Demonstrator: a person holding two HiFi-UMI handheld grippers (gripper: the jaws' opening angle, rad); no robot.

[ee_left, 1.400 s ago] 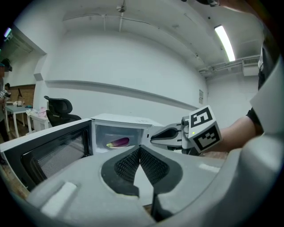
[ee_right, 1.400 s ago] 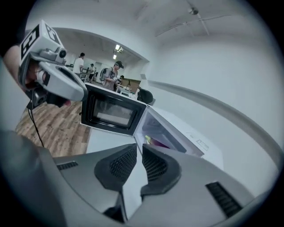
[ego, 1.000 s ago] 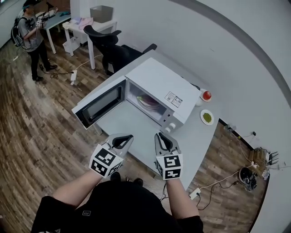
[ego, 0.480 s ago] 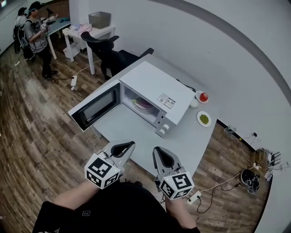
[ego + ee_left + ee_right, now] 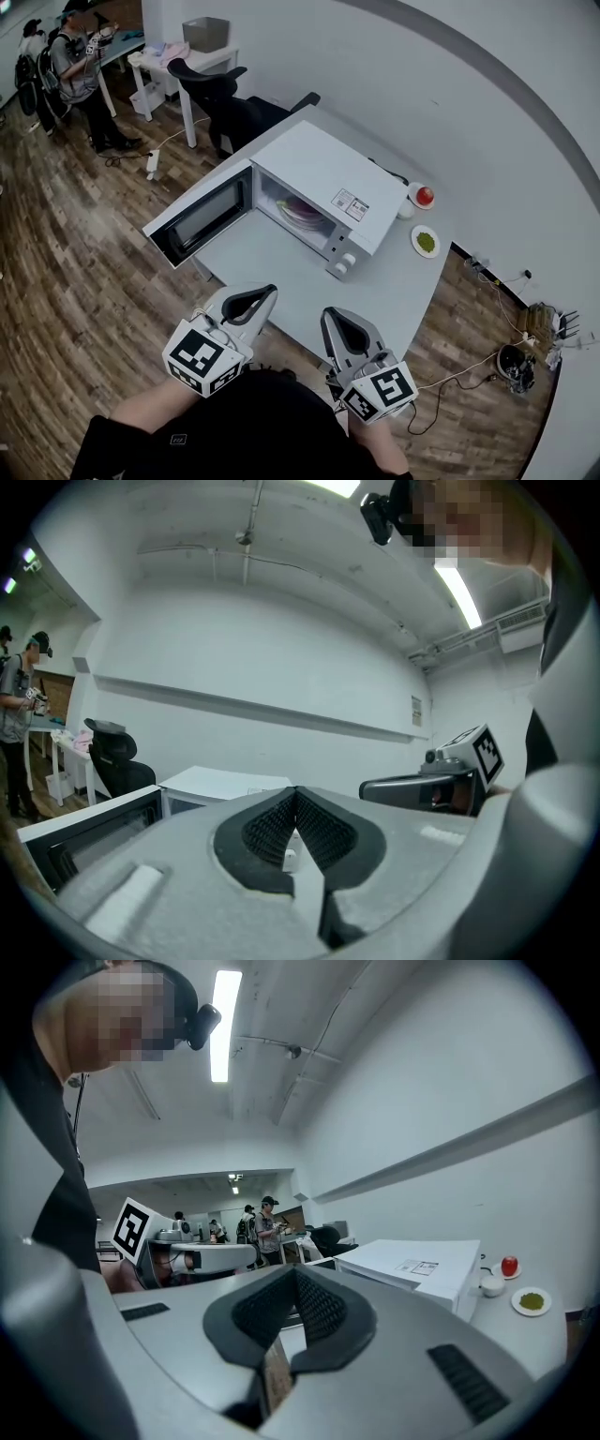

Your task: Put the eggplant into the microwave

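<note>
We cannot pick out the eggplant for certain. Neither gripper has it, and inside the microwave (image 5: 319, 173) we see only a plate (image 5: 300, 214) with a pinkish rim. Whatever lies on that plate is too small and shaded to name (so its long axis and heading stay untold as well). The front frame of the oven cuts off part of the plate, and the back of the cavity is in shadow.

The microwave door (image 5: 200, 217) hangs wide open, swung out to the left of the opening and past the edge of the grey table (image 5: 281, 272). It stands off the line from the grippers to the cavity. To the right of the microwave, near the wall, sit a small dish with a red ball-like thing (image 5: 424, 195), a white cup (image 5: 405, 210) just beside it, and a plate with a green patch (image 5: 427, 242).

At the near edge of the table, well apart from the oven, the left gripper (image 5: 271, 290) has its jaws pressed together on nothing. The right gripper (image 5: 327, 314) has just been closing, and its jaws now meet with nothing between them. Both point roughly level toward the microwave.

Farther off, a black office chair (image 5: 220, 89) stands behind the table. A power strip (image 5: 150, 161) lies on the wooden floor, and two people (image 5: 75, 61) stand by a desk at the far left.
</note>
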